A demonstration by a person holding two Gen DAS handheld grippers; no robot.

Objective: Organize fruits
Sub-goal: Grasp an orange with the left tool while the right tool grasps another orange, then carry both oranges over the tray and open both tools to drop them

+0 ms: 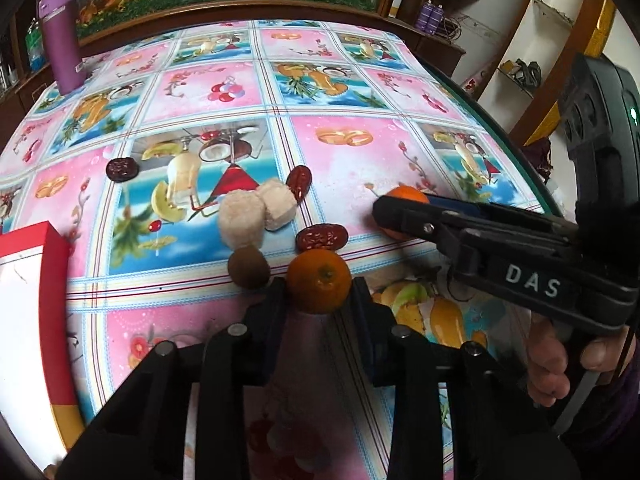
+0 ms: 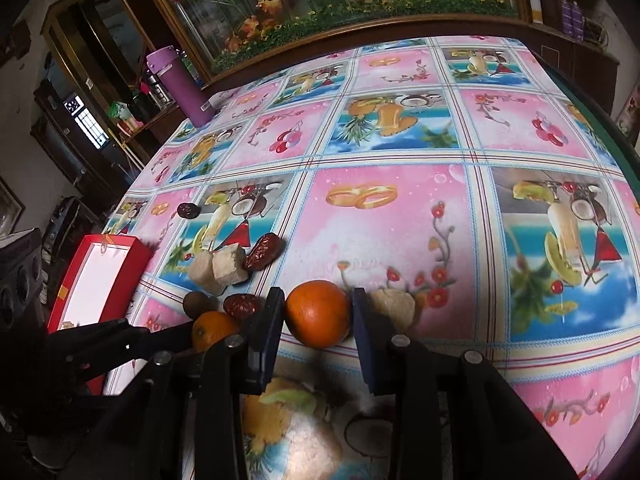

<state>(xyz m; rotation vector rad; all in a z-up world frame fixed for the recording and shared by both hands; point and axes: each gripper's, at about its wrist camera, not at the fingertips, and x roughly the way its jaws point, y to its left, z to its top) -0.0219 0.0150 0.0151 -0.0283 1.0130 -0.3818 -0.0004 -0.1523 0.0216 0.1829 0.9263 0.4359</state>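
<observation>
Two glossy round oranges — each claw [image 1: 319, 294] [image 2: 317, 312] grips one.

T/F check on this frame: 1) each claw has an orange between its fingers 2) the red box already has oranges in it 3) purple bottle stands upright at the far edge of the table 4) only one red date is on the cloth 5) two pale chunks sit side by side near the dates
1) True. The left claw is closed on one orange; the right claw is closed on the other orange.
2) False. The red box shows a white interior with no oranges visible.
3) True. The purple bottle stands upright there.
4) False. Three dates lie on the cloth.
5) True. The two pale chunks touch each other.
</observation>
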